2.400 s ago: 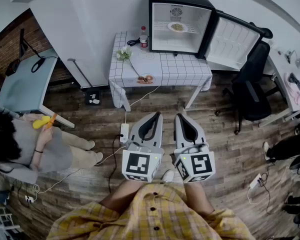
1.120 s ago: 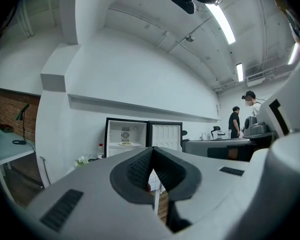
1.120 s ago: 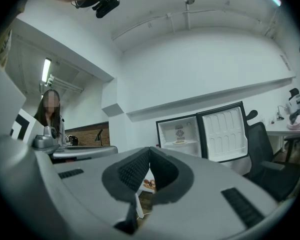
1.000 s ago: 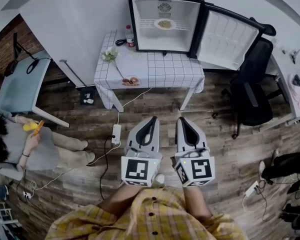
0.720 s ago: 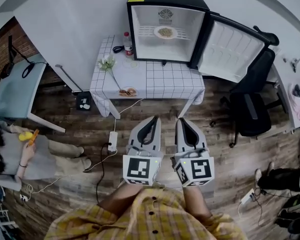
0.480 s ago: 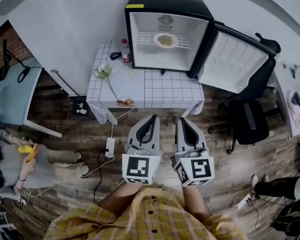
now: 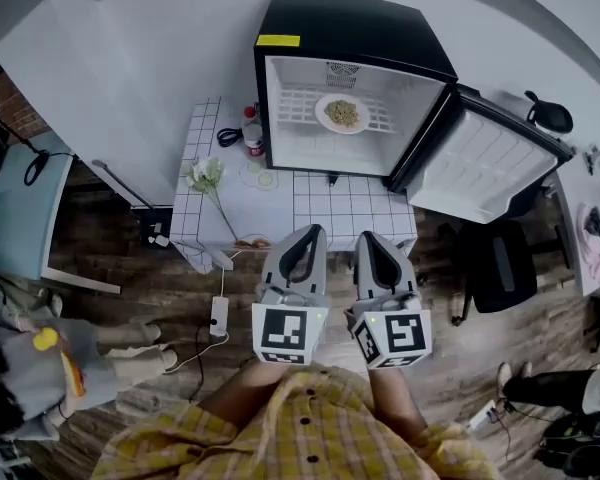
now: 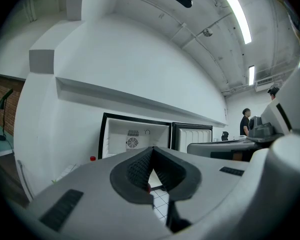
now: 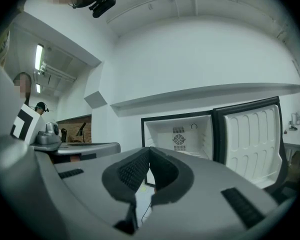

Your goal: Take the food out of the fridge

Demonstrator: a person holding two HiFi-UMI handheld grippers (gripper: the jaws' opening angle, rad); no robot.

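Both tongs [image 7: 313,232] [image 7: 366,238] well short of shelved food [image 7: 342,114]

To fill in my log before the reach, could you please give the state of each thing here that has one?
Fridge door: swung wide open.
Plate of food: on the wire shelf inside the fridge.
Bottle: upright on the table, capped.
Left gripper: shut, empty.
Right gripper: shut, empty.
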